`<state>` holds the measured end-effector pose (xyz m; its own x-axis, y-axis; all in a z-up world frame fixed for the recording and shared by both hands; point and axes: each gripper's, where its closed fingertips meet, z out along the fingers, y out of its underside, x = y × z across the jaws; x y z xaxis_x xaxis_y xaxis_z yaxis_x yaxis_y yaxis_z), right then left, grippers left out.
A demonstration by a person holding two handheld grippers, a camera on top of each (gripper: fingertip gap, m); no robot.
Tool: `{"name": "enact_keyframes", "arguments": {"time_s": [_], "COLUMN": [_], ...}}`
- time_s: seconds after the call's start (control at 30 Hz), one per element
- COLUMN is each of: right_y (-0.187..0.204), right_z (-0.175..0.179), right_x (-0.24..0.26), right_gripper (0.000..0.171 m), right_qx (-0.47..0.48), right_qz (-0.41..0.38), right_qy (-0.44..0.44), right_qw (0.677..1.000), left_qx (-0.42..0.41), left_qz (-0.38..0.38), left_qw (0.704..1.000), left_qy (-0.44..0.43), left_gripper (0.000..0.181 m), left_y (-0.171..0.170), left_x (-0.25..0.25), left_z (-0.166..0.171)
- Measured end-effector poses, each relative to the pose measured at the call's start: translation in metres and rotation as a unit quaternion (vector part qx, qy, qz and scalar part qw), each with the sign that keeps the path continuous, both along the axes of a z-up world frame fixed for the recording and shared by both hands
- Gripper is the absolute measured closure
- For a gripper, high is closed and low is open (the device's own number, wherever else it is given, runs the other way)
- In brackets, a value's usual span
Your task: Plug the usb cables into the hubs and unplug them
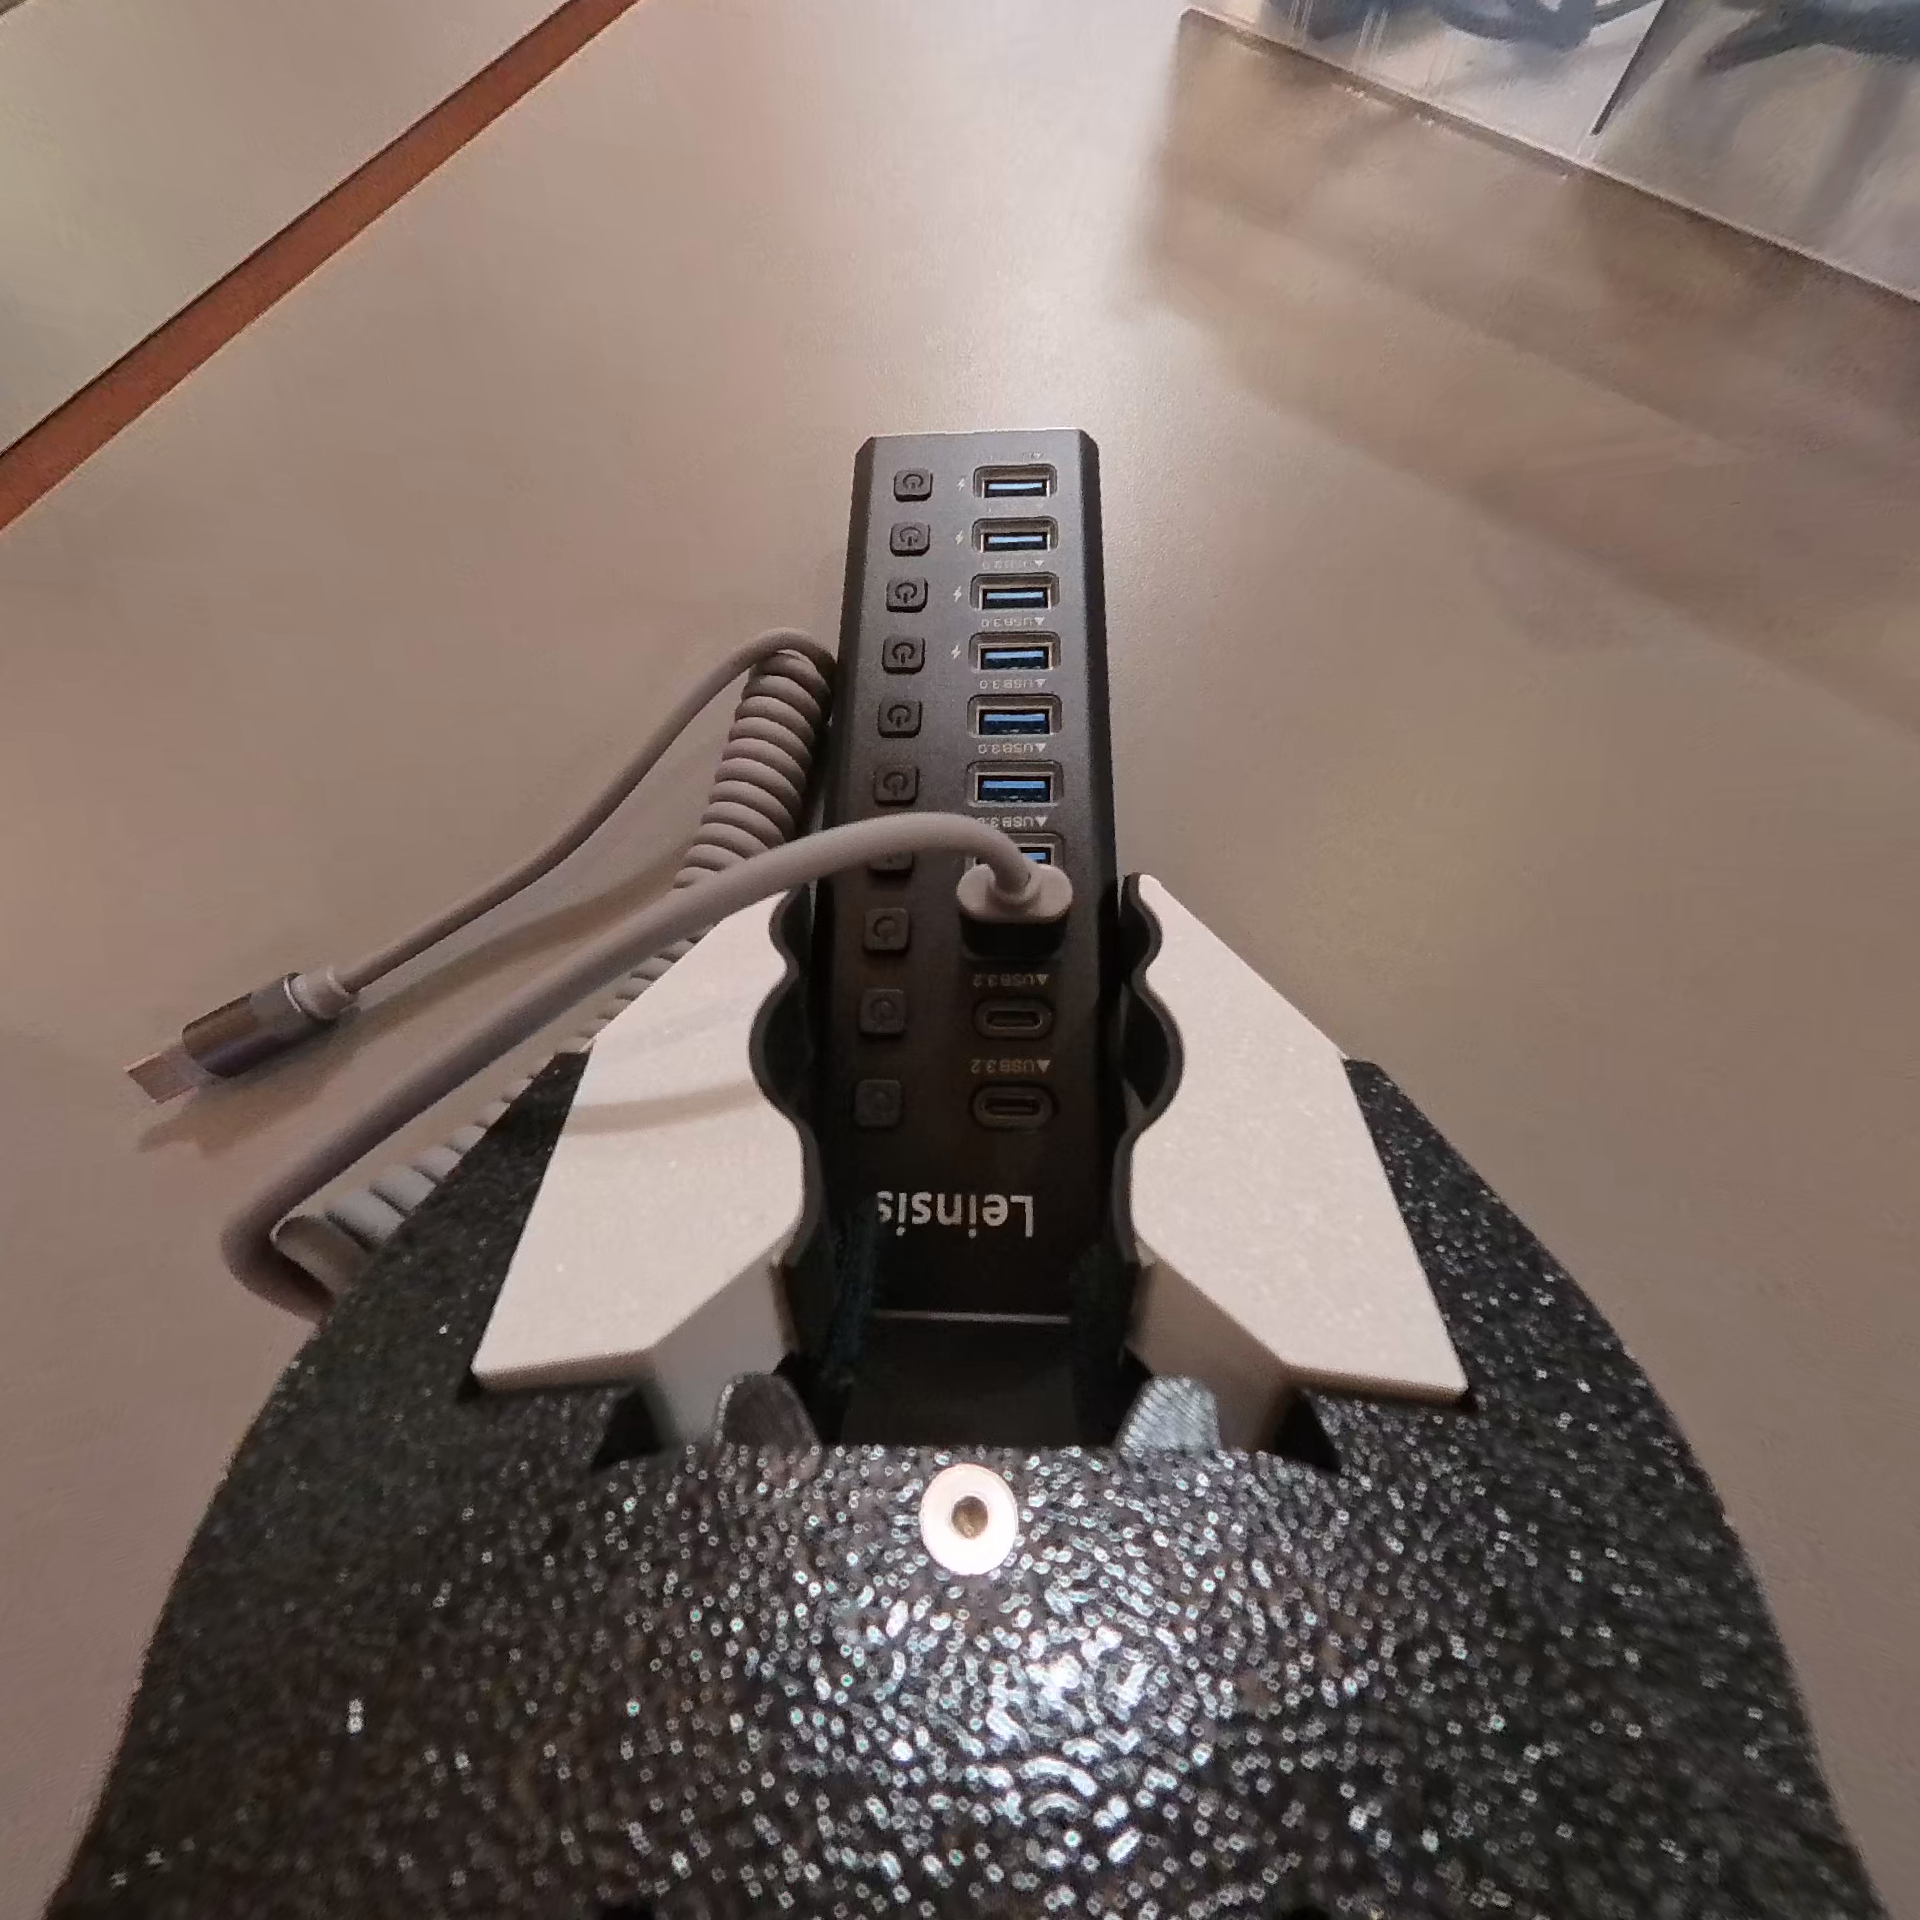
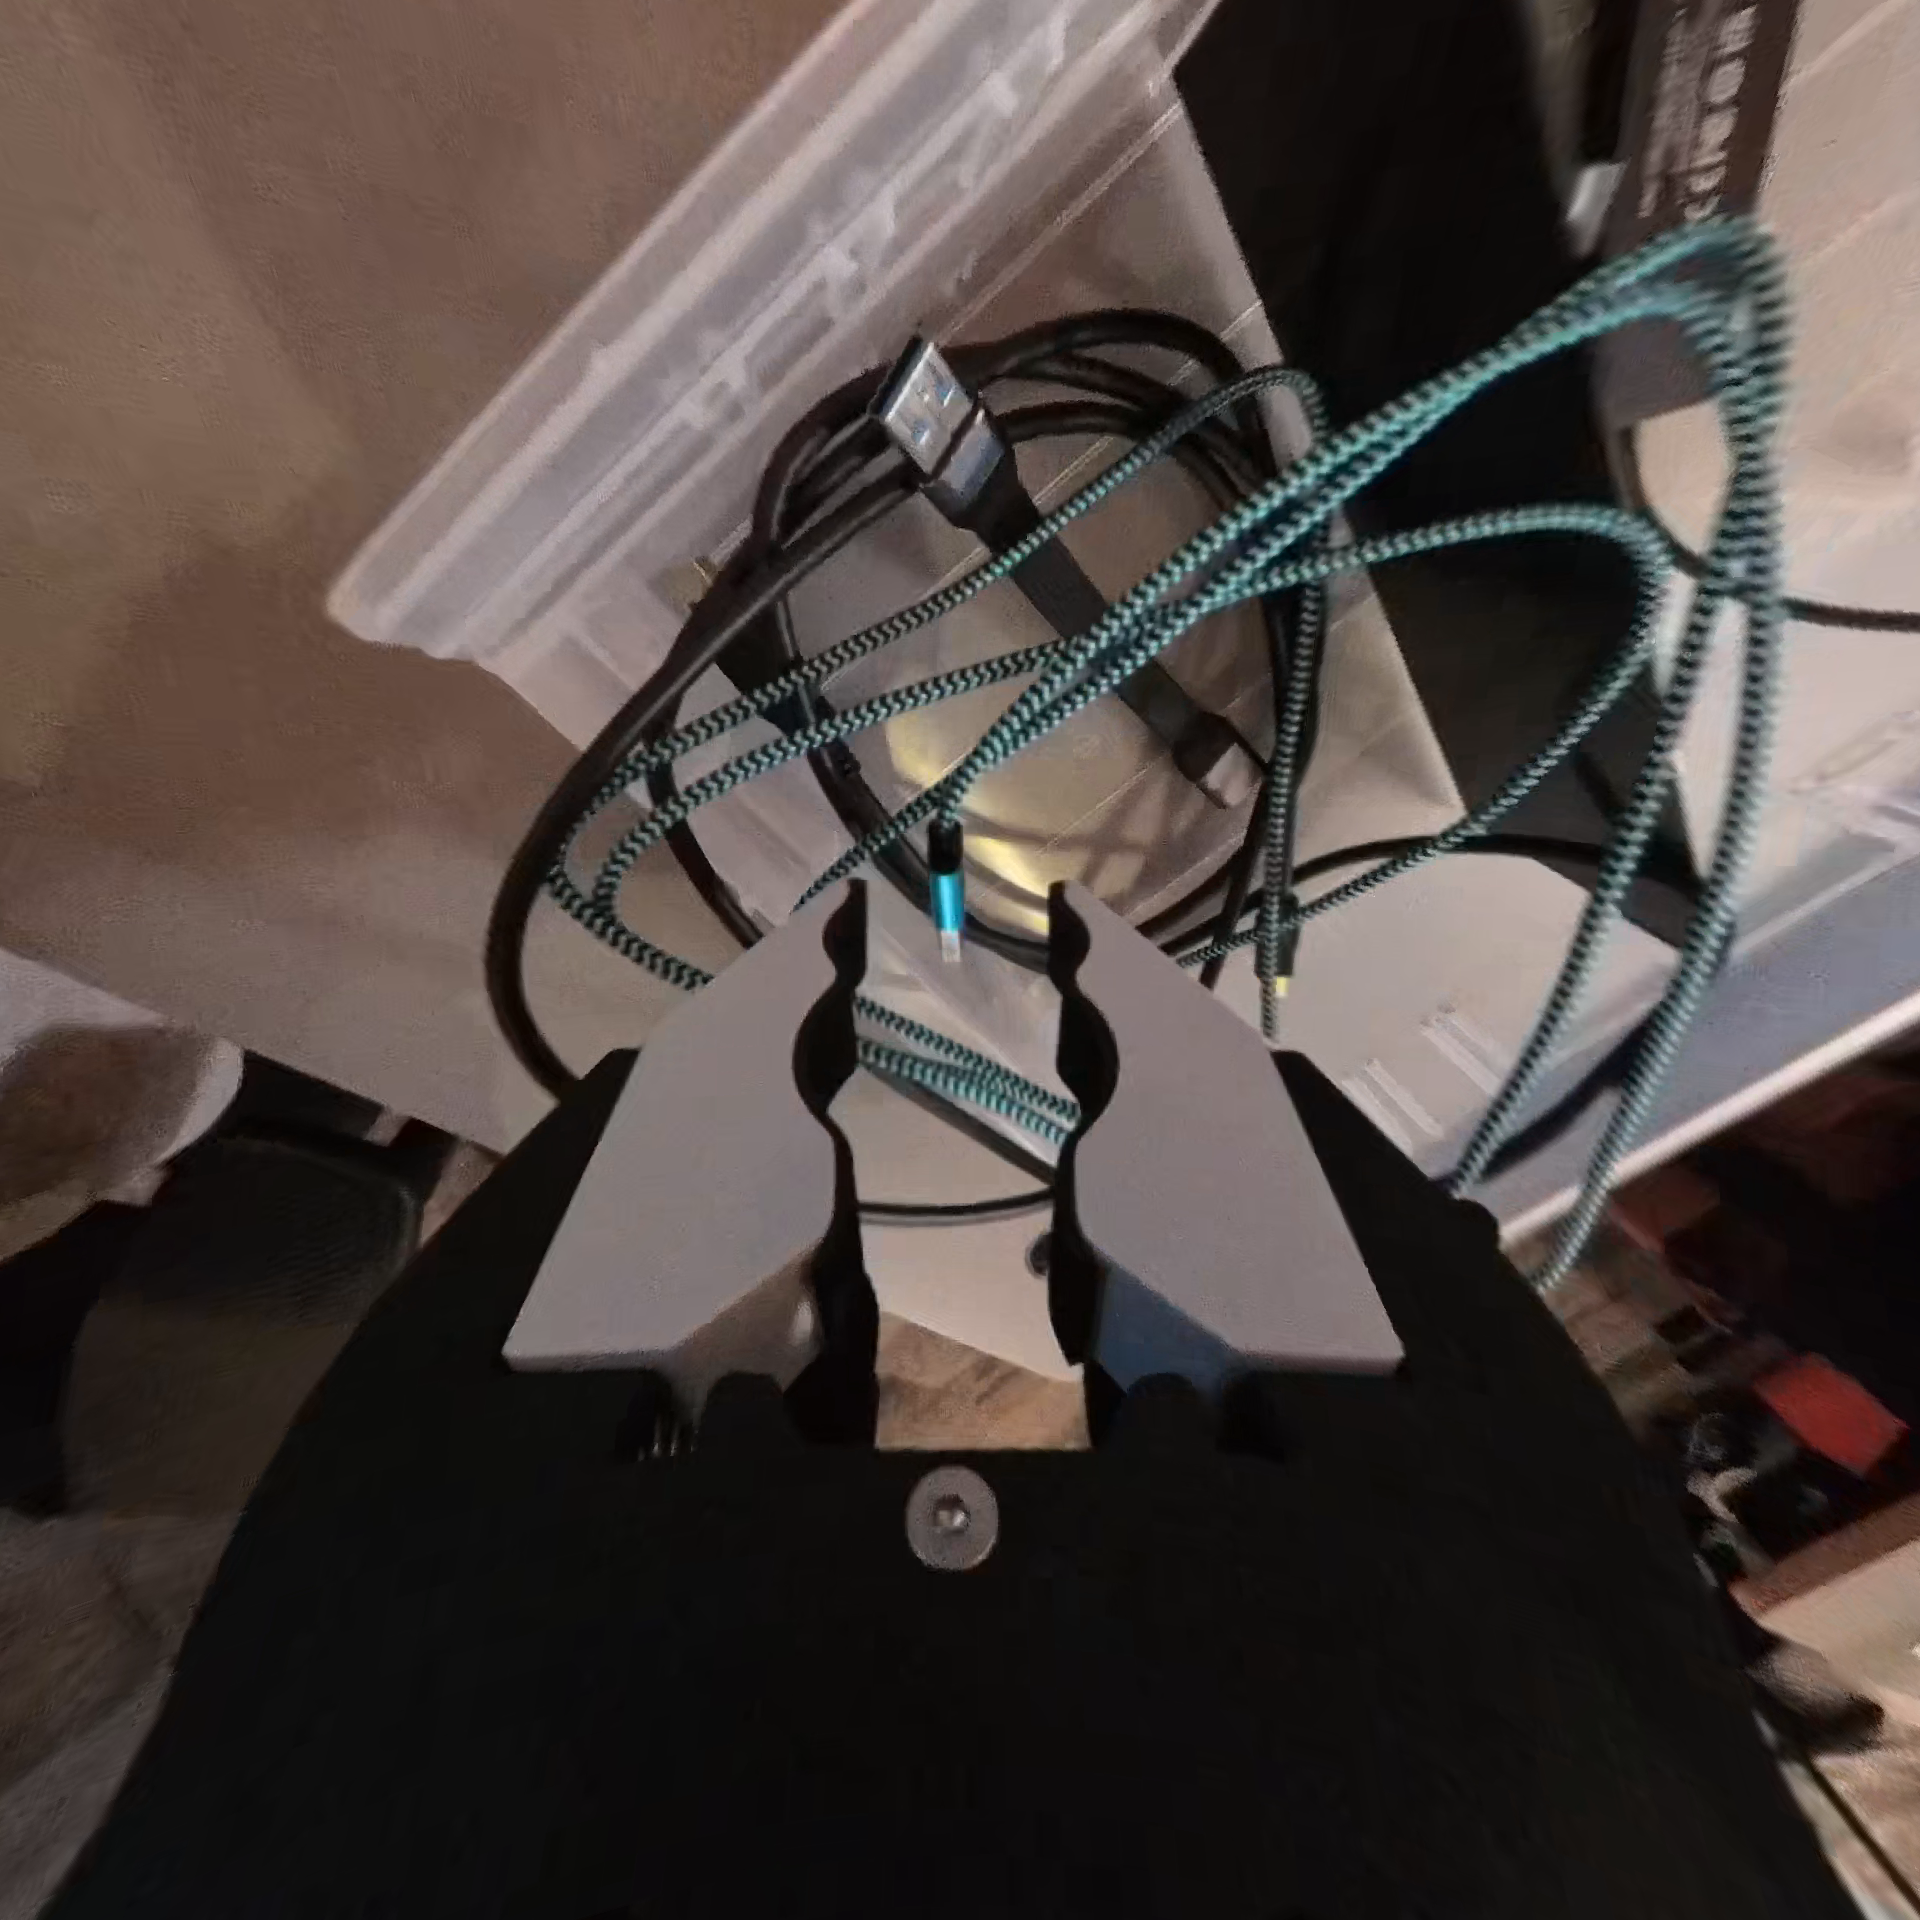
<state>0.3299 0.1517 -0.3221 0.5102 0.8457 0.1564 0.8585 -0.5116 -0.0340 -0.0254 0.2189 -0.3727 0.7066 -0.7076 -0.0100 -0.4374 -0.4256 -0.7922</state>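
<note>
My left gripper [image 1: 966, 888] is shut on a black multi-port USB hub [image 1: 966, 623], gripping its near end by the sides; the hub points away over the beige table [image 1: 1455, 727]. A grey coiled cable [image 1: 727, 873] is plugged into a port between the fingertips by its grey plug [image 1: 1008, 914]. Its other plug [image 1: 208, 1049] lies loose on the table at left. My right gripper [image 2: 958, 891] is open and empty over a clear plastic bin [image 2: 727, 343]. A teal braided cable [image 2: 1143, 551] lies tangled there, and its teal connector [image 2: 945, 894] shows just beyond the gap between the fingertips.
The bin also holds a coiled black cable [image 2: 582, 790] and a flat black cable with a silver USB-A plug [image 2: 935, 426]. A loop of teal cable hangs over the bin's right side. The bin shows at the far right in the left wrist view [image 1: 1558, 135]. The table's brown edge [image 1: 260, 239] runs far left.
</note>
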Motion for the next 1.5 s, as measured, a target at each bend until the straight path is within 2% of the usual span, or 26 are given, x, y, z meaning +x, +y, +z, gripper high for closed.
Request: {"name": "enact_keyframes", "arguments": {"time_s": [0.1,0.17,0.23,0.33,0.37,0.4,0.47,0.57,0.67,0.73,0.8,0.97,1.17,1.3,1.43,1.5], "right_y": [0.009,0.027,0.042,0.036,0.028,0.018,0.008,0.022,0.037,0.046,0.052,0.052,0.055,0.055,0.055,0.055], "right_z": [0.041,0.08,0.125,0.168,0.173,0.171,0.145,0.08,0.022,-0.002,-0.015,-0.027,-0.024,-0.023,-0.021,-0.021], "right_x": [-0.002,-0.003,-0.027,-0.122,-0.159,-0.193,-0.249,-0.307,-0.348,-0.363,-0.372,-0.383,-0.383,-0.382,-0.383,-0.383], "right_gripper": [0.127,0.126,0.121,0.121,0.121,0.122,0.122,0.124,0.125,0.128,0.134,0.162,0.162,0.163,0.163,0.163], "right_qx": [0.064,0.171,0.297,0.413,0.426,0.426,0.397,0.341,0.247,0.205,0.175,0.143,0.245,0.16,0.303,0.259], "right_qz": [-0.019,-0.02,-0.011,0.046,0.068,0.091,0.124,0.138,0.114,0.091,0.073,0.059,0.13,0.046,0.144,0.113], "right_qy": [-0.005,-0.02,0.01,0.186,0.257,0.315,0.367,0.372,0.403,0.418,0.429,0.444,0.374,0.48,0.361,0.419], "right_qw": [0.998,0.985,0.955,0.89,0.865,0.843,0.832,0.852,0.874,0.881,0.883,0.882,0.885,0.861,0.87,0.863], "left_qx": [-0.004,-0.006,-0.007,0.025,0.025,0.024,0.025,0.019,0.006,-0.01,-0.01,-0.01,-0.009,-0.009,-0.009,-0.009], "left_qz": [0.0,0.0,-0.001,0.028,0.037,0.038,0.033,0.026,0.029,0.027,0.014,0.011,0.018,0.021,0.029,0.025], "left_qw": [1.0,1.0,1.0,0.999,0.999,0.999,0.999,0.999,1.0,1.0,1.0,1.0,1.0,1.0,1.0,1.0], "left_qy": [-0.005,-0.008,-0.003,0.011,0.005,-0.002,0.002,0.019,0.01,0.0,0.0,0.0,0.0,0.0,-0.001,-0.001], "left_gripper": [0.124,0.124,0.123,0.092,0.09,0.088,0.084,0.096,0.113,0.122,0.123,0.122,0.122,0.122,0.122,0.122], "left_y": [0.0,0.0,0.0,0.004,0.003,0.0,-0.006,-0.013,-0.012,-0.012,-0.012,-0.013,-0.012,-0.012,-0.012,-0.013], "left_x": [0.0,0.0,0.0,-0.004,-0.004,-0.003,-0.003,-0.005,-0.007,-0.011,-0.01,-0.01,-0.011,-0.011,-0.012,-0.011], "left_z": [0.0,0.0,-0.001,0.004,0.005,0.006,0.006,0.001,0.0,-0.002,-0.002,-0.002,-0.002,-0.002,-0.002,-0.002]}}
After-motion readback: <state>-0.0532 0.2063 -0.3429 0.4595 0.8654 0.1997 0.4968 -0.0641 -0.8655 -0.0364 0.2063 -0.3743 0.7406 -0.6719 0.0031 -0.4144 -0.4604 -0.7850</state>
